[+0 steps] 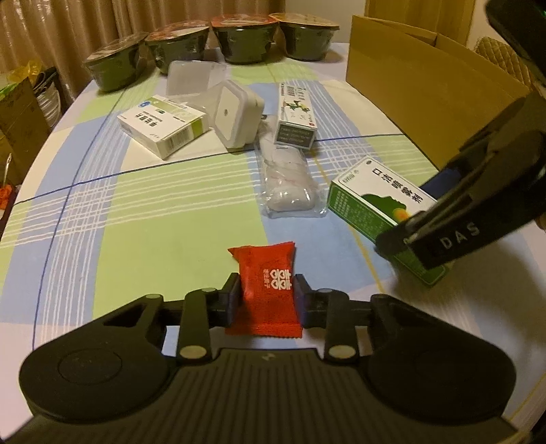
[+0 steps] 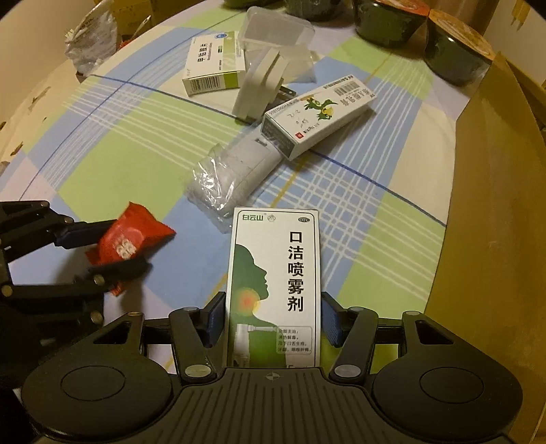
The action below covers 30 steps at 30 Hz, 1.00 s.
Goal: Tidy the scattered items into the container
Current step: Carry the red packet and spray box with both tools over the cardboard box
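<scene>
While the left gripper (image 1: 266,293) pinches the soft, light red sachet (image 1: 264,293) at lower centre, the right gripper (image 2: 273,321) clamps the stiff green spray box (image 2: 274,287) by its long sides, cardboard container (image 2: 491,205) waiting at right.

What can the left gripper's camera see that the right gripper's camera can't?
Only the left wrist view shows four dark bowls in a row at the back and the brown curtain. Only the right wrist view shows the whole front of the green spray box, with its head picture, and a crinkly plastic bag at the table's far edge. Both show the red candy packet in the left gripper, the spray box in the right gripper, the cardboard box, the wrapped white roll and the checked tablecloth.
</scene>
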Motion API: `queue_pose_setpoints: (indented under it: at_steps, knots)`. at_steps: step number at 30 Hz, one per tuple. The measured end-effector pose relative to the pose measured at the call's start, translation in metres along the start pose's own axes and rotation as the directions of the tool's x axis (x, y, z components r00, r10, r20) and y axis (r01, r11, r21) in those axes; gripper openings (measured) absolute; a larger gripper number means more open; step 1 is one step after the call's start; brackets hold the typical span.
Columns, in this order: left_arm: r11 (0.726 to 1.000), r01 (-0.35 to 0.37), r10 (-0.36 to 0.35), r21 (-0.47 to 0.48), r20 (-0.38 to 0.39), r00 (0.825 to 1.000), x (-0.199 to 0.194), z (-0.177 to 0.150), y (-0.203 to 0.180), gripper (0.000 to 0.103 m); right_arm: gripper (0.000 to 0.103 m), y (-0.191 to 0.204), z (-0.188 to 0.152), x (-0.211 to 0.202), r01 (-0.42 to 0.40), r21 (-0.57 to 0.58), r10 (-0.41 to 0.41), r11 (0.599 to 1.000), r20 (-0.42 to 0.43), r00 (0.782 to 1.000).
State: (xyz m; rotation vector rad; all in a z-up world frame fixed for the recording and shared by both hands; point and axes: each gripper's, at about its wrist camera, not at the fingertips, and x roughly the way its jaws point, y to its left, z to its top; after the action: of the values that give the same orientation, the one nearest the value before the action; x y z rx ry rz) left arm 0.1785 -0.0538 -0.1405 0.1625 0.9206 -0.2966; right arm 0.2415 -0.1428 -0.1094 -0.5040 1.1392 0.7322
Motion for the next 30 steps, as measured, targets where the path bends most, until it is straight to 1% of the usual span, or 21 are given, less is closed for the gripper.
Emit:
queue_pose_setpoints:
  at_steps: [7,12,17,23,24,25,28,30]
  knots:
    - [0.999,0.025,-0.024,-0.041,0.021,0.999,-0.01,0.003,0.003,0.025,0.058,0.005,-0.005,-0.028,-0.005,0.027,0.003,1.0,0.073,0.997]
    - [0.998,0.029,-0.027,-0.057,0.034,0.999,-0.026,0.004,0.002,0.025,0.058,0.008,-0.01,-0.06,0.004,0.05,-0.01,0.999,0.129,0.992]
    - [0.997,0.039,-0.036,-0.072,0.044,0.998,-0.049,0.005,-0.003,0.025,0.058,0.001,-0.024,-0.095,0.017,0.096,-0.034,0.995,0.186,0.982]
    - [0.996,0.071,-0.068,-0.057,0.066,0.995,-0.076,0.016,-0.02,0.025,0.058,-0.028,-0.056,-0.144,0.052,0.195,-0.1,0.979,0.244,0.965]
    - [0.996,0.08,-0.077,-0.047,0.072,0.994,-0.08,0.019,-0.026,0.025,0.058,-0.035,-0.061,-0.151,0.061,0.213,-0.115,0.975,0.252,0.961]
    - [0.995,0.09,-0.087,-0.036,0.079,0.993,-0.083,0.023,-0.033,0.025,0.058,-0.042,-0.065,-0.159,0.048,0.23,-0.11,0.972,0.265,0.958]
    - [0.991,0.133,-0.132,0.002,0.103,0.986,-0.095,0.04,-0.058,0.025,0.058,-0.062,-0.076,-0.18,0.091,0.28,-0.173,0.956,0.283,0.943]
    - [0.987,0.16,-0.162,0.03,0.123,0.979,-0.102,0.052,-0.076,0.025,0.058,-0.077,-0.081,-0.193,0.091,0.315,-0.191,0.945,0.301,0.934]
